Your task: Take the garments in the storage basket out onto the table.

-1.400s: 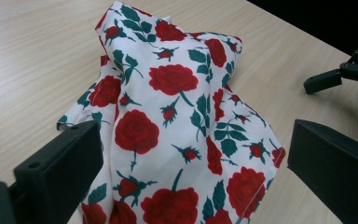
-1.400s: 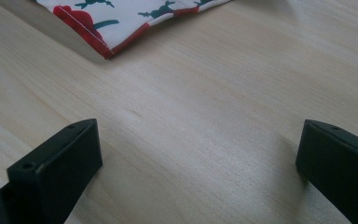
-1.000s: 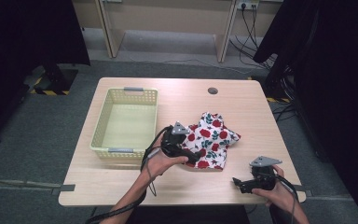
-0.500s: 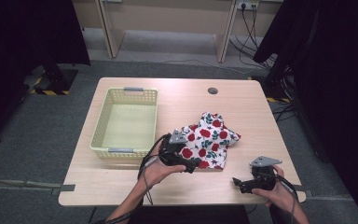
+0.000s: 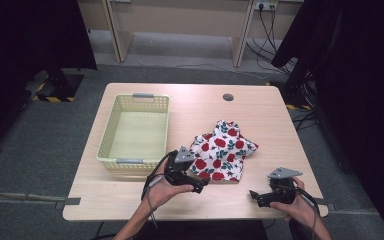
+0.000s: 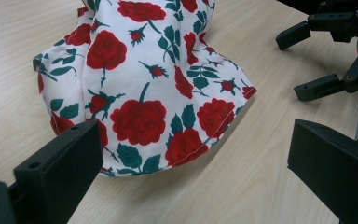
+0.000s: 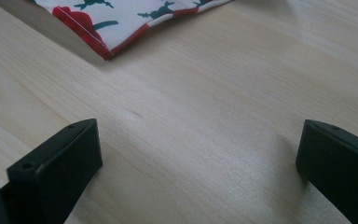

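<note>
My left claw (image 5: 200,187) has pulled back toward me over the last second: it was over the near-left edge of the rose-print cloth (image 5: 223,151), and now it sits just off that edge, close to the front of the worktop (image 5: 260,107). Its jaws stand spread wide with nothing between them, and in the left gripper view the cloth's hem (image 6: 193,156) lies just ahead of them, untouched. I read that as lining up for a fresh bite on the near edge, not a grasp yet made.

My right claw (image 5: 254,195) has not shifted; it rests low at the front right, jaws spread and empty, well clear of the cloth, whose corner shows at the top of the right gripper view (image 7: 103,46).

The cloth lies crumpled in the middle of the worktop, just right of the yellow basket (image 5: 107,148) (empty, as far as I can see). It is white with red roses and green leaves, thin and soft, mounded up rather than flat, with a stitched hem curling off the wood.
</note>
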### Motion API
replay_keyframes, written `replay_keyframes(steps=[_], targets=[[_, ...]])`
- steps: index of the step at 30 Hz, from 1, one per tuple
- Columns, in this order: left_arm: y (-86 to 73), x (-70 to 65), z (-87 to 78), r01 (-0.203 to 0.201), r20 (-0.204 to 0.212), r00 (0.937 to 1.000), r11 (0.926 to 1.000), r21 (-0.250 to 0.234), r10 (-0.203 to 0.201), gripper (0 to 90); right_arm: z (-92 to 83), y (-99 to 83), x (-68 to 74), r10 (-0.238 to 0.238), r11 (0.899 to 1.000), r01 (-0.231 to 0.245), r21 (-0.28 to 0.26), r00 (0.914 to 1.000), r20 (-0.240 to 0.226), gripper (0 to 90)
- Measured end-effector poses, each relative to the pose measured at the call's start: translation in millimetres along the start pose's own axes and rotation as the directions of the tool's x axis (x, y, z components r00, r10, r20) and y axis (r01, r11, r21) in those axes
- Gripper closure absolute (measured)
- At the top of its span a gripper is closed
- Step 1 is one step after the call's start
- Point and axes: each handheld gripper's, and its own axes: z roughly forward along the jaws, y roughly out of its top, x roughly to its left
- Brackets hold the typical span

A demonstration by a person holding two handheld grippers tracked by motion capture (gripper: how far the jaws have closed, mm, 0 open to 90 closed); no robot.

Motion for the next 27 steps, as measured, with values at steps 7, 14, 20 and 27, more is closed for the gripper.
replay_keyframes(steps=[7,14,20,27], targets=[[-11.7,-3.9,-4.2,-0.006,-0.001,1.0000,1.0000,0.006,0.006,2.0,-0.1,-0.3,0.0,-0.001,1.000,0.001,-0.001,1.0000,-0.001,0.4],[-27.9,-4.3,-9.8,-0.007,-0.009,0.9999,0.9999,0.015,0.007,2.0,0.0,0.0,0.2,0.001,1.000,-0.001,0.000,1.0000,0.000,0.4],[-38.7,-3.4,-12.3,-0.008,-0.028,0.9996,0.9998,0.020,0.009,2.0,0.1,0.0,0.5,0.002,1.000,-0.002,-0.001,1.0000,0.001,0.3],[-47.2,-1.6,-13.6,-0.011,-0.051,0.9986,0.9993,0.035,0.013,2.0,0.1,-0.1,0.5,-0.001,1.000,0.001,-0.002,1.0000,0.000,0.4]])
